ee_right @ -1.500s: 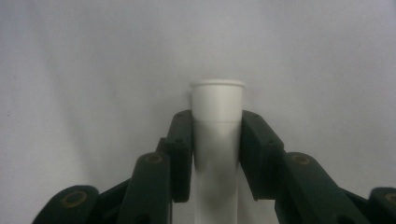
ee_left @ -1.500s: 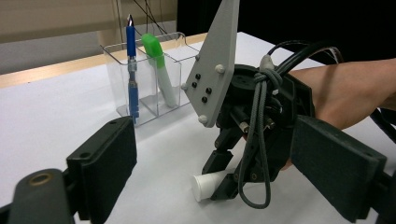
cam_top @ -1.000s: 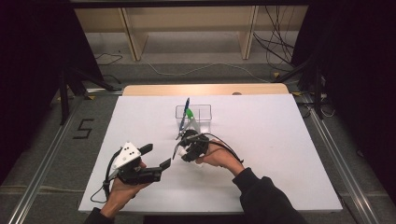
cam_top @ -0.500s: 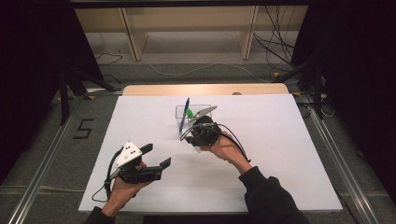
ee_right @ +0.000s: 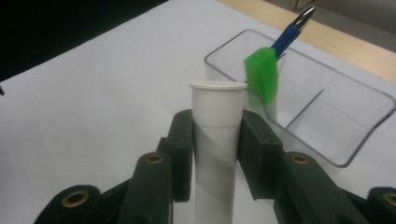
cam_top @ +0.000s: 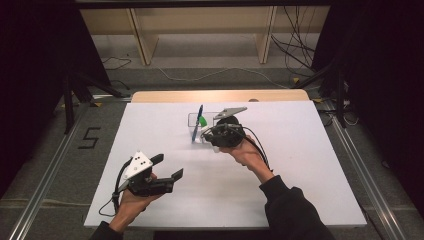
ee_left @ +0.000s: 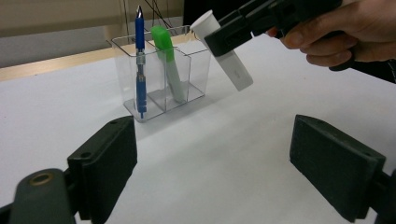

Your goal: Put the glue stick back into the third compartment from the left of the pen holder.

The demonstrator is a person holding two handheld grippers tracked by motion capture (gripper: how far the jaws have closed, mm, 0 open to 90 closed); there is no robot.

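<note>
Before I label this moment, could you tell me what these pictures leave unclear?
- White tube: lower end cut off by the right gripper view's bottom edge.
- Its faint print: too small in the left gripper view.
- Right gripper: jaws too small and dark in the high view.

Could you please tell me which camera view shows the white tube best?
The left gripper view: the white tube shows tilted, almost whole, beside the clear organizer. The right gripper view shows its capped end between the jaws of the right hand-held gripper; in the high view it is barely discernible.
</note>
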